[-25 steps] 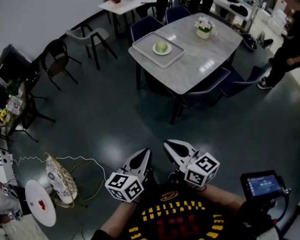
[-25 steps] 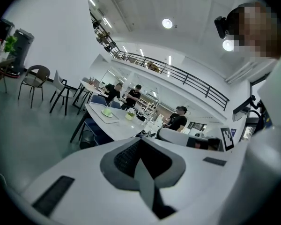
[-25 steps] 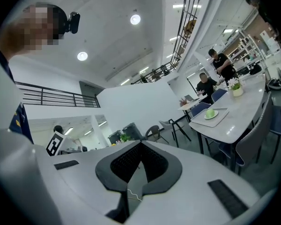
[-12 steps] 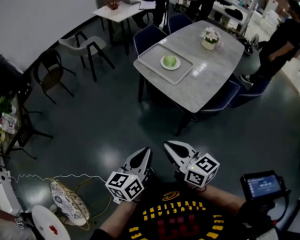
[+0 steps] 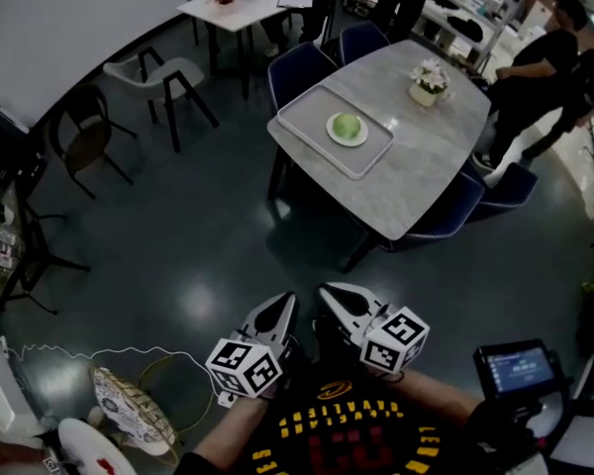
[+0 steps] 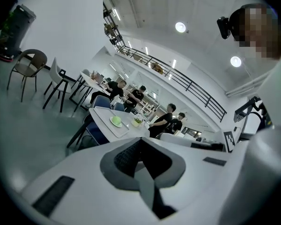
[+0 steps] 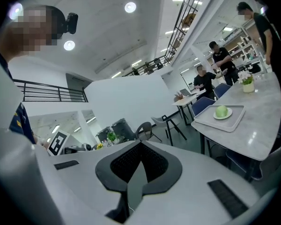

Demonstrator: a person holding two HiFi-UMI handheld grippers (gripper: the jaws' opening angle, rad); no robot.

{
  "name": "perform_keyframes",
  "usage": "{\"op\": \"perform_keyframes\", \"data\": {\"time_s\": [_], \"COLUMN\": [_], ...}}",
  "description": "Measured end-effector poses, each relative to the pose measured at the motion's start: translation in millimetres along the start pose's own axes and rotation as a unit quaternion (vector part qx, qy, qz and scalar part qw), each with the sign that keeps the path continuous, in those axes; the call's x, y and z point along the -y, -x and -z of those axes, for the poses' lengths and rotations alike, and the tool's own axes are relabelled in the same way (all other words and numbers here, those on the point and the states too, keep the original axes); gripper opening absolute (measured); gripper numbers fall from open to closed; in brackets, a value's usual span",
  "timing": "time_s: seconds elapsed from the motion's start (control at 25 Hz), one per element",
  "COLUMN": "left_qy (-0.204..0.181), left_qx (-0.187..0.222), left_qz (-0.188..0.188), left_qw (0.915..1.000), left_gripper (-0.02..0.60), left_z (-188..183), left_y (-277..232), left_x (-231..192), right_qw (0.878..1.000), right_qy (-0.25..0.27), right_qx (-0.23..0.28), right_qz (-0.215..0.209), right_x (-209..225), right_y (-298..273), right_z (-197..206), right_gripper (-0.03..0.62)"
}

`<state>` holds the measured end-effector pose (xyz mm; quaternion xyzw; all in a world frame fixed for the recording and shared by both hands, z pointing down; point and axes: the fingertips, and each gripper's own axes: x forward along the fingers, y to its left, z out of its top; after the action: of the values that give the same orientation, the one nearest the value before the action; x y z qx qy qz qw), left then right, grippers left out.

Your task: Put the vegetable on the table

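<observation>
Both empty, jaws pressed together: left gripper (image 5: 286, 302) and right gripper (image 5: 331, 291), well apart from vegetable (image 5: 347, 125) on tray (image 5: 310, 117); hazard: arriving unopened, they could shove it off.

The left gripper's (image 6: 141, 139) jaws meet, empty; beyond, a green vegetable (image 6: 116, 119) sits on a tray (image 6: 104, 117). The tray lies by the table's (image 6: 135, 131) left edge.
</observation>
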<state>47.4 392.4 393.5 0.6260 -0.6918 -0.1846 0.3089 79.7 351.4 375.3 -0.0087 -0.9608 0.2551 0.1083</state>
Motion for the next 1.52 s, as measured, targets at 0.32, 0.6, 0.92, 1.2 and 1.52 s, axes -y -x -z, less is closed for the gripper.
{"op": "perform_keyframes", "data": {"time_s": [0.32, 0.6, 0.92, 1.2, 1.52], "left_qy": [-0.022, -0.048, -0.061, -0.056, -0.056], "left_qx": [0.026, 0.036, 0.012, -0.02, -0.08], "left_qz": [-0.049, -0.049, -0.026, -0.002, 0.081], "left_qw": [0.9982, 0.997, 0.9977, 0.9982, 0.9919], "left_gripper": [0.0, 0.0, 0.0, 0.0, 0.0], "left_z": [-64, -117, -130, -149, -181], "left_y": [-50, -157, -223, -283, -371], "left_x": [-49, -56, -43, -55, -89], "right_qw": [0.999, 0.997, 0.998, 0.997, 0.986], "right_qy": [-0.002, 0.008, -0.007, -0.027, -0.054], "right_qx": [0.007, 0.03, 0.055, 0.067, 0.109], "right_qz": [-0.053, -0.066, -0.038, 0.002, 0.113], "right_x": [46, 134, 195, 249, 327], "right_y": [-76, -108, -102, -116, -141], "right_z": [-48, -127, -164, -187, -222], "right_gripper": [0.003, 0.003, 0.003, 0.003, 0.003]}}
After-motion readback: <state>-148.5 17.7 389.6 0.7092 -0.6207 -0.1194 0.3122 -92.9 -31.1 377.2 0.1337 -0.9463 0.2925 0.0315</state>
